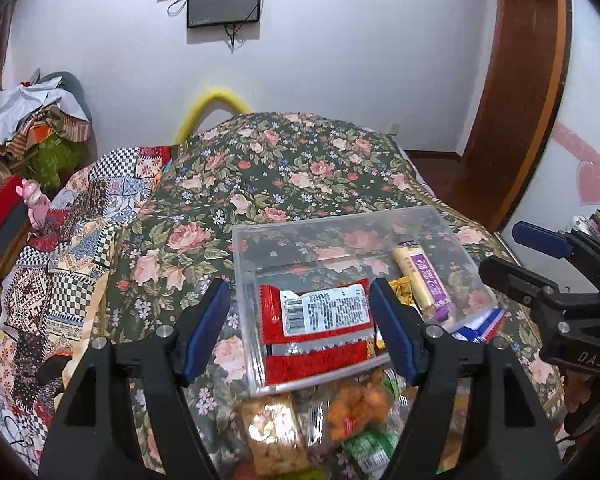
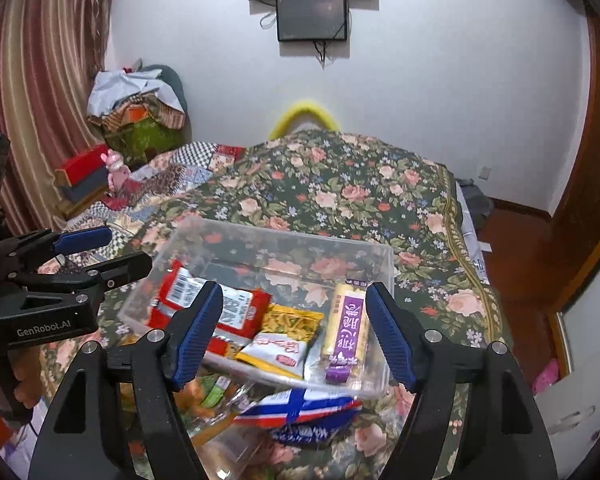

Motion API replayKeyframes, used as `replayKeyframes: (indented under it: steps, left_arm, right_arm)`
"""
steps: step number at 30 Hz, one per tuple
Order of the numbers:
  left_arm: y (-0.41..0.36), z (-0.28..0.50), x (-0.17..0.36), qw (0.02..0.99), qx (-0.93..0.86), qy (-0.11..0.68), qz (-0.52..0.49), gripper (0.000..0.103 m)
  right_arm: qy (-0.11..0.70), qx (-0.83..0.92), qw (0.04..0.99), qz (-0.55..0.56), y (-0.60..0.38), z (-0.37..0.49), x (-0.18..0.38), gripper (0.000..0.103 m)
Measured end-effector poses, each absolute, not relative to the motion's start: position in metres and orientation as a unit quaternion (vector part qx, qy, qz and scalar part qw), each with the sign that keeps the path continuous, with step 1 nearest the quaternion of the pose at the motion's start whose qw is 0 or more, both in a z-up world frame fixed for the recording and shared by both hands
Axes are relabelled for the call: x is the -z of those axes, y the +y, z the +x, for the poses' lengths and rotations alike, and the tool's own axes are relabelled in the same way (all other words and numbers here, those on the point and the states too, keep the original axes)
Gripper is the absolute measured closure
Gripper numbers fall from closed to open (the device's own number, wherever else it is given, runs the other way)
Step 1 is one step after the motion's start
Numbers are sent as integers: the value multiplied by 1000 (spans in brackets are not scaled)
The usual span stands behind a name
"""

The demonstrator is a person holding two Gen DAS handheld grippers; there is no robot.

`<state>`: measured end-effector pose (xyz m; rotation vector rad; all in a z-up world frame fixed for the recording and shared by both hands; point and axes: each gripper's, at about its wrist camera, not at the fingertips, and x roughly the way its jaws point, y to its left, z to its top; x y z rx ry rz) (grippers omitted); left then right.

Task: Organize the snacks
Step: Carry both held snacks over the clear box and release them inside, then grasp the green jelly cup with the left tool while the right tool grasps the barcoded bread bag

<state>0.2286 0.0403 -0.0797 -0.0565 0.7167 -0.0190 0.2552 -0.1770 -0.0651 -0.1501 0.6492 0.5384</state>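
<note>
A clear plastic box (image 1: pixel 332 220) sits on a floral bedspread (image 1: pixel 284 168). Inside it lie a red packet (image 1: pixel 320 332), label side up, and a yellow bar with a purple label (image 1: pixel 424 284). My left gripper (image 1: pixel 298 286) hangs open above the box's near left part, its pads pressing on nothing. In the right wrist view the box (image 2: pixel 284 232) also holds a yellow packet (image 2: pixel 288 324) beside the red packet (image 2: pixel 236 304) and the bar (image 2: pixel 346 332). My right gripper (image 2: pixel 294 292) is open above the box's near side, holding nothing.
Loose snack bags lie in front of the box: a peanut-coloured bag (image 1: pixel 272 432), an orange bag (image 1: pixel 356 404), a green packet (image 1: pixel 368 448) and a blue, white and red packet (image 2: pixel 300 408). A patchwork quilt (image 1: pixel 80 240) covers the bed's left side. A wooden door frame (image 1: pixel 520 100) stands at the right.
</note>
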Motion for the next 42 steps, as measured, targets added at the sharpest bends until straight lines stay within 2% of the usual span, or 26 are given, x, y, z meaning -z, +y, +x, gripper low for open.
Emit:
replayKeyframes:
  steps: [8,12,30,35,42]
  left_arm:
    - [47,189,70,940,12,341,-20,19]
    - [52,170,76,938,9,347,-12,13]
    - [70,141,153,897,-1,440,-32,13]
    - [60,139,171,888,14,459,-30,13]
    - [53,141,203,867,25,496,-37,13]
  right_arm:
    - [303,-263,914,-55,-192,222,62,21]
    - [312,-260,912,-53,-198,210,72,21]
    - [395,-268,878,-24,-209,170,133,20]
    - [402,-277,872,-26,-201,166,142,13]
    - [419,-290,860,-25,-188,169,154,11]
